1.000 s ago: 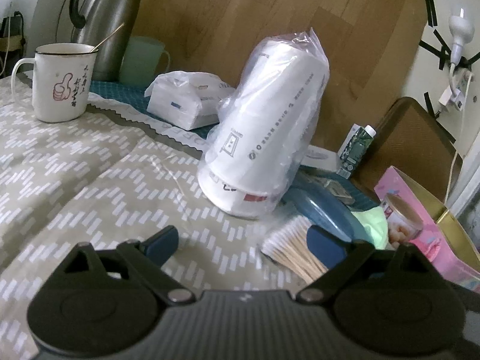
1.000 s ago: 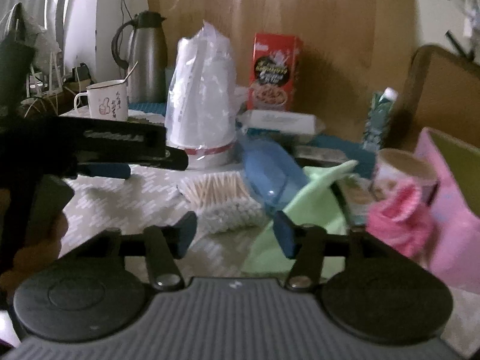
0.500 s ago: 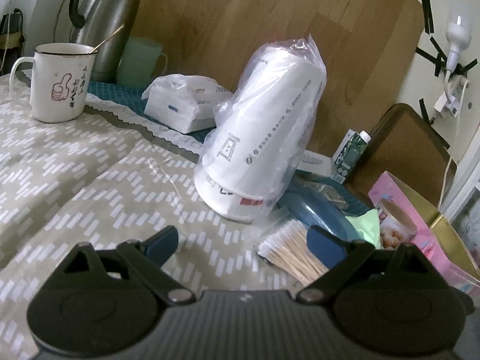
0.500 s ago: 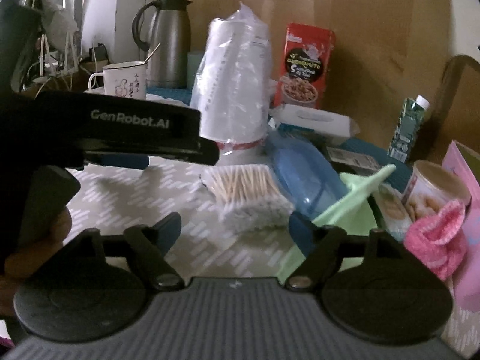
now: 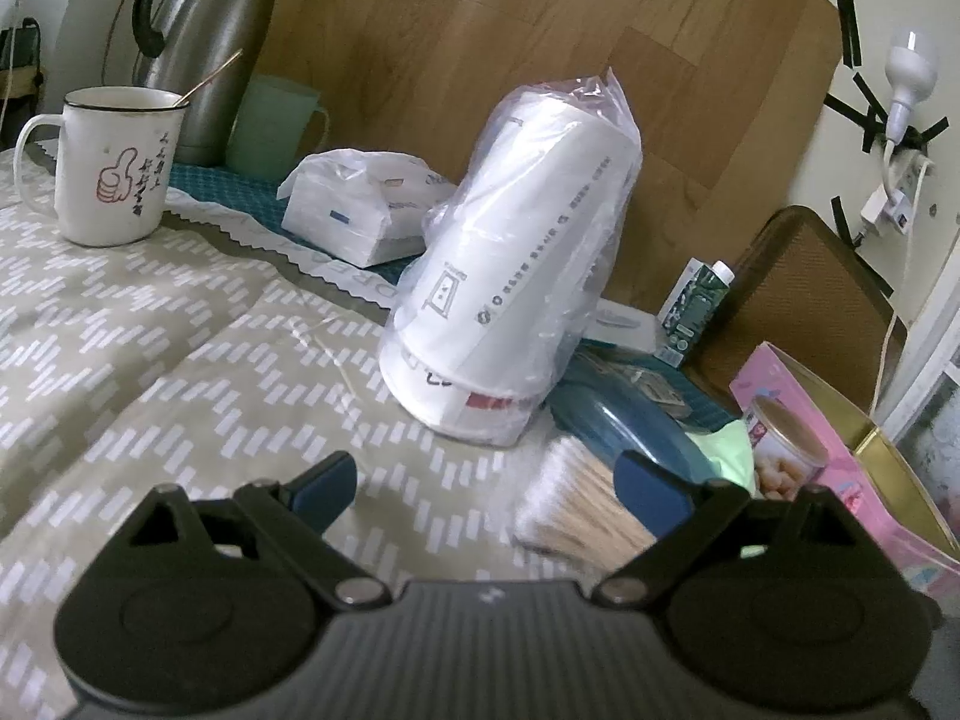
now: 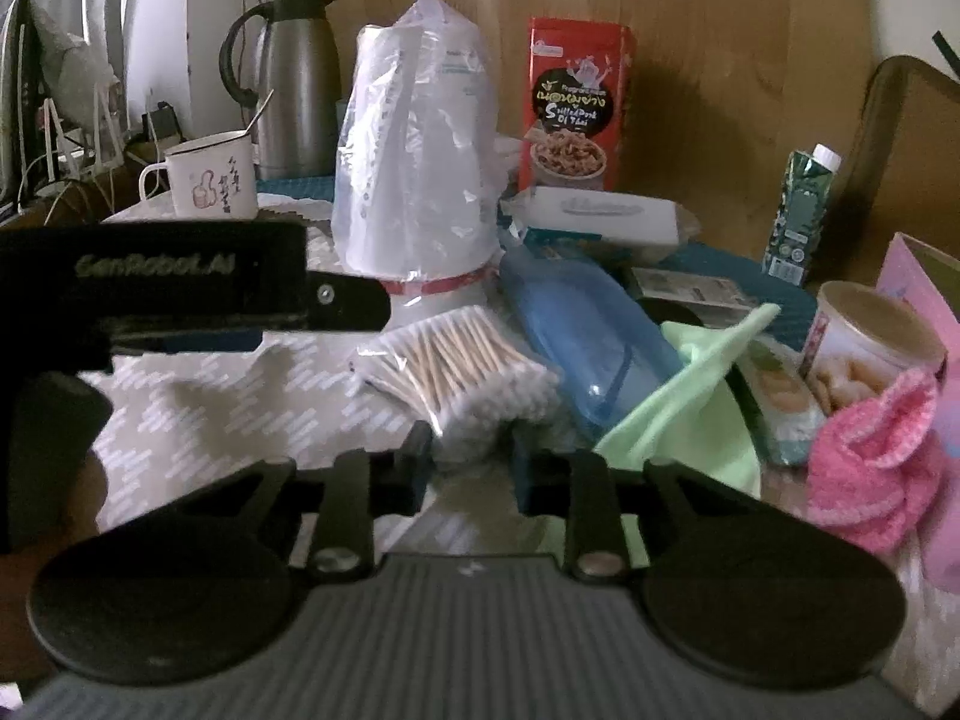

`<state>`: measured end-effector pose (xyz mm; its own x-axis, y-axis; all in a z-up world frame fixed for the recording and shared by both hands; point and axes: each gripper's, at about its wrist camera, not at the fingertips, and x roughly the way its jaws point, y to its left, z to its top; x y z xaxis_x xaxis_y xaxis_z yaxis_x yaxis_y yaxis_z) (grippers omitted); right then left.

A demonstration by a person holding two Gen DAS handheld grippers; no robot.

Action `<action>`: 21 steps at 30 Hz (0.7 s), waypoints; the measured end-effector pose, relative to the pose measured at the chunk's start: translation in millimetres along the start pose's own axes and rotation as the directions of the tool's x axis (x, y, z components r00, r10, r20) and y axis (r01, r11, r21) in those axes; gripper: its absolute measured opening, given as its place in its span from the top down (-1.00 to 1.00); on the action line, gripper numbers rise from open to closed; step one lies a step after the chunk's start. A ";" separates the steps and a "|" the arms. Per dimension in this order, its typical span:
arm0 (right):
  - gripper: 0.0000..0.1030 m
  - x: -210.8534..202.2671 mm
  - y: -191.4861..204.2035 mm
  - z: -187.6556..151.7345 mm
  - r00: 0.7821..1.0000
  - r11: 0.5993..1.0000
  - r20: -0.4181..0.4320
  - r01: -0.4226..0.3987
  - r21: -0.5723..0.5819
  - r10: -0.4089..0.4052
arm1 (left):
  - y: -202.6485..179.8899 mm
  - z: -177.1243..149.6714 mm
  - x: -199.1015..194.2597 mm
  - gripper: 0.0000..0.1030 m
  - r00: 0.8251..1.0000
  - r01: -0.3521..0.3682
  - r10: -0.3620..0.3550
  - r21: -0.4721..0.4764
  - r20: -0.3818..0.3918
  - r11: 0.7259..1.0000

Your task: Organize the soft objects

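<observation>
A clear pack of cotton swabs (image 6: pixel 456 360) lies on the patterned cloth, and it shows blurred in the left wrist view (image 5: pixel 576 510). My right gripper (image 6: pixel 471 459) is closing, and its pads pinch the pack's near cotton end. To the right lie a light green cloth (image 6: pixel 690 414) and a fluffy pink cloth (image 6: pixel 870 468). My left gripper (image 5: pixel 486 480) hangs open over the bedspread with nothing between its fingers; its black housing (image 6: pixel 150 276) fills the left of the right wrist view.
A bagged stack of paper cups (image 5: pixel 510 276) stands mid-table, with a blue case (image 6: pixel 582 336) beside it. Behind are a mug (image 5: pixel 108 168), a steel thermos (image 5: pixel 198 30), tissue packs (image 5: pixel 354 210), a red snack box (image 6: pixel 576 108) and a green carton (image 6: pixel 804 210). A pink box (image 5: pixel 840 450) sits right.
My right gripper's jaws went from wide apart to narrow around the near end of the swab pack. In the left wrist view the pack has turned blurry. The left gripper stayed put.
</observation>
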<state>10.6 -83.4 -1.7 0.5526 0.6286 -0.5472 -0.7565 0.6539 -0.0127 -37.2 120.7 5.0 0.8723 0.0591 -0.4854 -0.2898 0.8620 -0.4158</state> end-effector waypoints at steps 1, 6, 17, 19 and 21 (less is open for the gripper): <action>0.46 -3.7 -0.1 -2.3 1.000 1.000 0.000 -0.004 -0.003 0.005 | -0.1 0.2 0.5 -0.86 1.000 0.002 -0.002 0.001 -0.002 1.000; 0.49 -29.3 -0.3 -16.8 0.996 0.996 0.003 -0.087 -0.034 0.087 | 1.2 0.6 1.4 -0.86 1.000 0.019 -0.019 0.002 -0.008 1.000; 0.50 -76.8 -9.6 -48.7 0.998 0.996 0.006 -0.066 -0.055 0.067 | -8.9 -2.6 1.3 -0.68 0.989 0.126 -0.120 0.071 -0.087 0.989; 0.53 -83.7 -18.6 -54.0 0.999 0.999 0.011 -0.042 -0.023 0.043 | -18.0 -7.7 -7.7 -0.68 0.979 0.184 -0.174 0.090 -0.110 0.979; 0.56 -91.1 -24.9 -59.6 0.999 1.000 0.020 -0.025 -0.003 0.025 | -31.9 -13.5 -14.7 -0.59 0.962 0.241 -0.221 0.118 -0.158 0.963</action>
<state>-41.8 -182.0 -1.4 0.5402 0.6530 -0.5308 -0.7710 0.6369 -0.0012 -46.2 85.5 15.0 0.8416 -0.2132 -0.4962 -0.0223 0.9042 -0.4264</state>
